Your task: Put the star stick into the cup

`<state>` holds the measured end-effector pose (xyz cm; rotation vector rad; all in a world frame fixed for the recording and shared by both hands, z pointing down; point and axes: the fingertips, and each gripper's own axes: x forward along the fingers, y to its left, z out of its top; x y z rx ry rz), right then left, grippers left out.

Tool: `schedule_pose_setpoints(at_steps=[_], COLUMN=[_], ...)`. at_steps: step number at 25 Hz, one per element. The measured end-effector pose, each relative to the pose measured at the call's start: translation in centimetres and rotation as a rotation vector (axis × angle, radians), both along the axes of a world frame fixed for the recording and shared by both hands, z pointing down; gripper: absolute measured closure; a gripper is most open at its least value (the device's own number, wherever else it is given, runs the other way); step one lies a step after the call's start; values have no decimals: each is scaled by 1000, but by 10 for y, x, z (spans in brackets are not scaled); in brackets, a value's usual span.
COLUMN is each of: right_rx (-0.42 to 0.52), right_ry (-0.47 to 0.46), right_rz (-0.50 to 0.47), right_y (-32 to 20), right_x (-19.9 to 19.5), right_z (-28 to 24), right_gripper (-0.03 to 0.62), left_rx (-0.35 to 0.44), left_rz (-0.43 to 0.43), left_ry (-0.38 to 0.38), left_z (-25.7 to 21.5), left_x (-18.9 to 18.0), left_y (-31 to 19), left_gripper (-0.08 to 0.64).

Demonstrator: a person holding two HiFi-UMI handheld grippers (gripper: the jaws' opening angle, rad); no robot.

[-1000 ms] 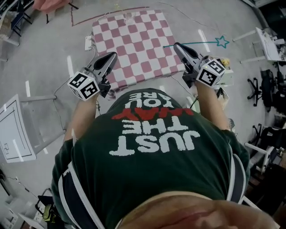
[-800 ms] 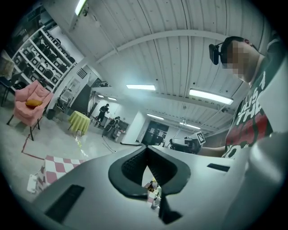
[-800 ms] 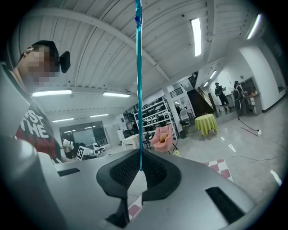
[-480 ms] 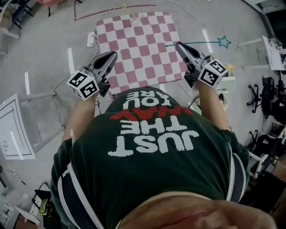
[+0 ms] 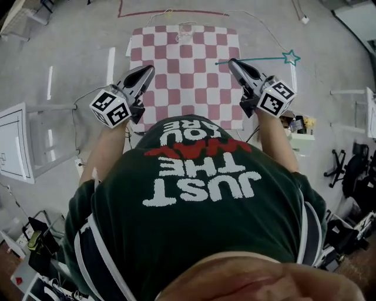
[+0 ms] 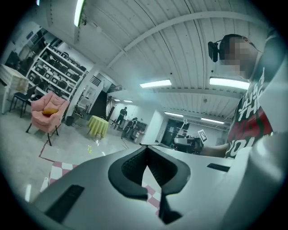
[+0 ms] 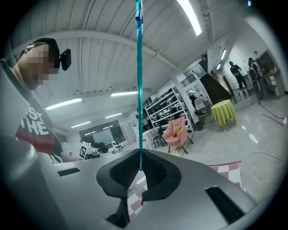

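Star stick (image 5: 258, 59): teal and thin, clamped near its plain end in the tips of the right gripper (image 5: 231, 61), whose jaws are pressed together on it. The shaft lies roughly level across the right edge of the checked cloth (image 5: 182, 70), with the star out past that edge above the grey floor (image 5: 82, 35). In the right gripper view the shaft (image 7: 139, 90) rises straight from the pads, and its star end is hard to make out near the top of the frame. The left gripper (image 5: 147, 70) is held above the cloth's left edge, jaws closed tip to tip with nothing between them. A faint clear object (image 5: 185, 28) sits at the cloth's far edge, too indistinct to identify. The person's dark green shirt (image 5: 200, 194) hides everything below the arms. A white stand (image 5: 12, 147) is at left, a small cart (image 5: 301, 126) at right and a red tape line (image 5: 170, 13) beyond the cloth. The room is large and strip-lit, with a pink armchair (image 6: 45, 112), a yellow-green covered table (image 6: 98, 125) and shelving (image 6: 49, 67).
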<state>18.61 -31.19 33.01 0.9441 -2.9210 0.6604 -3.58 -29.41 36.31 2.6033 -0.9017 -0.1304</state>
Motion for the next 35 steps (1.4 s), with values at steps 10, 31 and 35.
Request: schedule_pose_setpoints(at_steps=[10,31,35], right_rx=[-4,-16,-22], right_ry=[33,185,211], right_rz=[-47,-11,-16], right_y=[-94,-239,-255], right_x=[51,-64,-76], right_z=[29,201,232], right_gripper=[549,549,549], left_rx=[-40,-43,-44], left_rz=[-73,26,35], left_ry=[-71,-10,-6], left_z=[28,214,236], left_x=[54,19,24], left_y=[-59,-177,-191], left_gripper=[551,551,551])
